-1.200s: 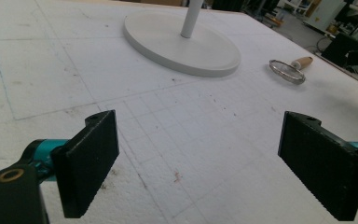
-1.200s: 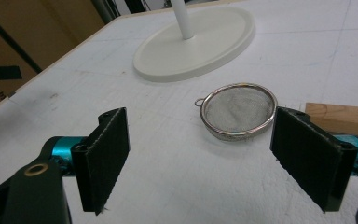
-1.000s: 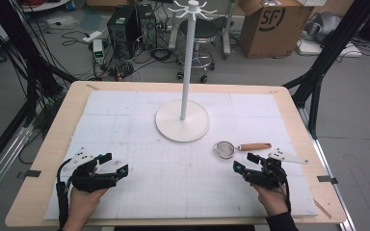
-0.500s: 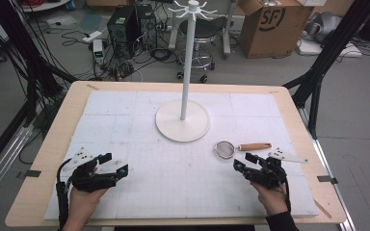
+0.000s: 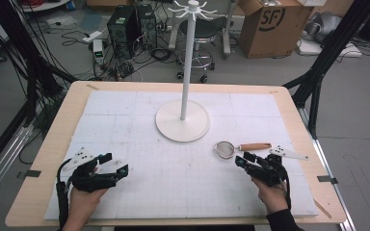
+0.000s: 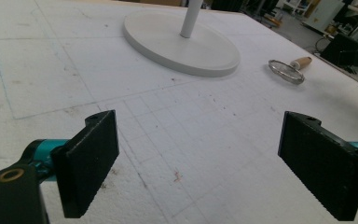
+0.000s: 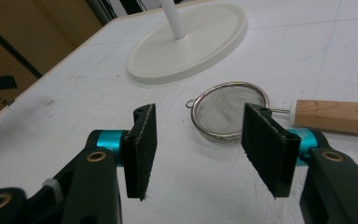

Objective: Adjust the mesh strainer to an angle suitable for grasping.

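**Right jaws narrowing near strainer, nothing gripped**

Right gripper [image 5: 244, 160] sits low over the white foam mat [image 5: 139, 120], near the table's right edge, held in the person's right hand [image 5: 273, 195]. Its jaws have just been closing — now about half-open, with bare mat between the pads. Nothing is held.

The strainer [image 7: 230, 111] lies flat on the mat just ahead of the right jaws, not touching them. In the right gripper view the mesh bowl sits beyond the gap and towards the right-hand pad, which covers part of its rim. Its wooden handle [image 7: 335, 116] points away to the right in that view; in the high view the handle [image 5: 254, 146] runs towards the table's right edge. The small wire loop on the bowl's rim points to the left in the right gripper view.

Left gripper [image 5: 112, 163] is at the near left of the mat, well apart from the strainer. Jaws wide, empty — only mat between the pads in the left gripper view.

White stand [image 5: 182, 120] — round base, upright pole — stands mid-table, behind the strainer and just beside it. The base is near the bowl, not touching.
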Demonstrator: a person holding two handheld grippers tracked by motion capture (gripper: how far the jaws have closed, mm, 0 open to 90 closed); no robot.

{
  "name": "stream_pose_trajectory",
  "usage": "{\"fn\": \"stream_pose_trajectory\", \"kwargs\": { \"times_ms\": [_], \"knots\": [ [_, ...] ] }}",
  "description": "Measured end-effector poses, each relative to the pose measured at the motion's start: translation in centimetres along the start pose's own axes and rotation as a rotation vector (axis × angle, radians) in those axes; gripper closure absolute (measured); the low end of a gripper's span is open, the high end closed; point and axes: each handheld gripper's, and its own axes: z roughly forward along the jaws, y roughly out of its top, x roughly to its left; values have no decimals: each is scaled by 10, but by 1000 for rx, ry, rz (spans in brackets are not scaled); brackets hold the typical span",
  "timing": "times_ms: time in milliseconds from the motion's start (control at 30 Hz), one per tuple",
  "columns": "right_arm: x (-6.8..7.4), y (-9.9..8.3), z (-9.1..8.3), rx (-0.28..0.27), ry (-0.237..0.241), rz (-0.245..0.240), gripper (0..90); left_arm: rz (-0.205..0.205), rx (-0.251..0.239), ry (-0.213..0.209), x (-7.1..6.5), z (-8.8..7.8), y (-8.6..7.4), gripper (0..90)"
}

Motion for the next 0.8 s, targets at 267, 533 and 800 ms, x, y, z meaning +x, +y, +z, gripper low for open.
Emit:
{"fn": "stream_pose_trajectory", "kwargs": {
  "times_ms": [267,533,800],
  "knots": [
    [-7,2,3,14,-8,25,543,-1,-4,4,0,0,0,130],
    [-10,7,11,26,-7,30,605,-2,-8,4,0,-1,0,130],
    [-18,10,17,37,-21,66,704,1,-7,1,0,-1,1,131]
  ]
}}
